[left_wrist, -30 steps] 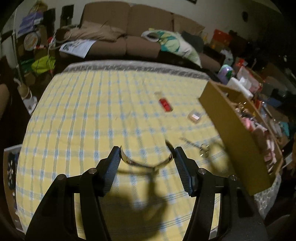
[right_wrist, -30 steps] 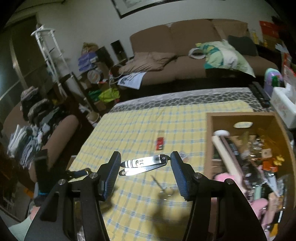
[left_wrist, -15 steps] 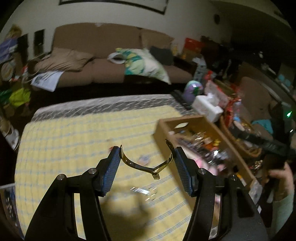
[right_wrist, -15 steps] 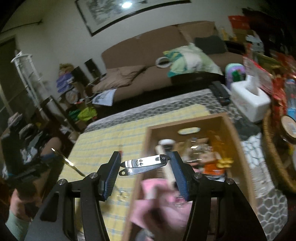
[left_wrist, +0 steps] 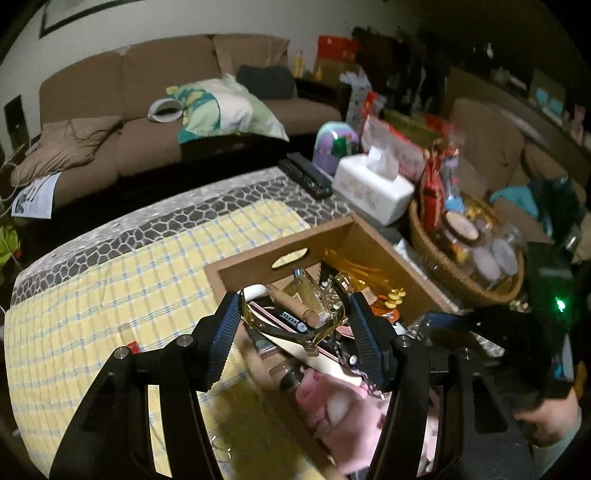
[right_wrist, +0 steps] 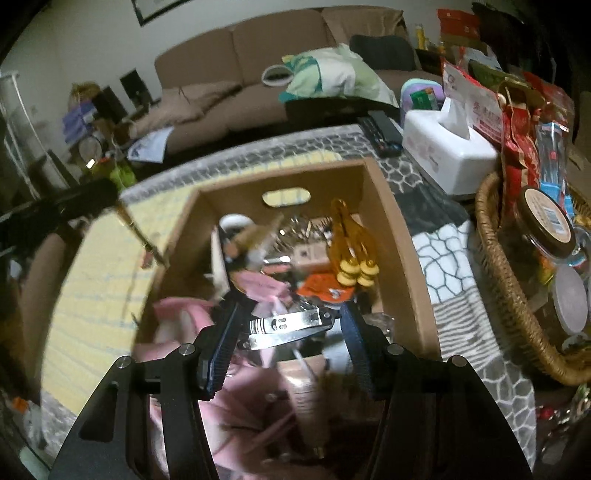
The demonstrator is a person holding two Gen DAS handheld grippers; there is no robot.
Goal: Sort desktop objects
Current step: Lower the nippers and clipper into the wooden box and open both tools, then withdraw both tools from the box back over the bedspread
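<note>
Above a crowded cardboard box [right_wrist: 402,236] on the checked surface [left_wrist: 110,280], the left gripper [left_wrist: 291,328] fingers clamp one curved gold bangle [left_wrist: 295,332], its arc spanning pad to pad. The right gripper [right_wrist: 288,328] fingers clamp one steel nail clipper [right_wrist: 284,326], lying crosswise, over the box's near edge.

I note dim rm, pale wall [left_wrist: 155,22] w/ framed picture [left_wrist: 74,14], brown sofa [left_wrist: 129,74] at back, pillow [left_wrist: 221,107] on it, cluttered shelving [right_wrist: 22,122] at left.
</note>
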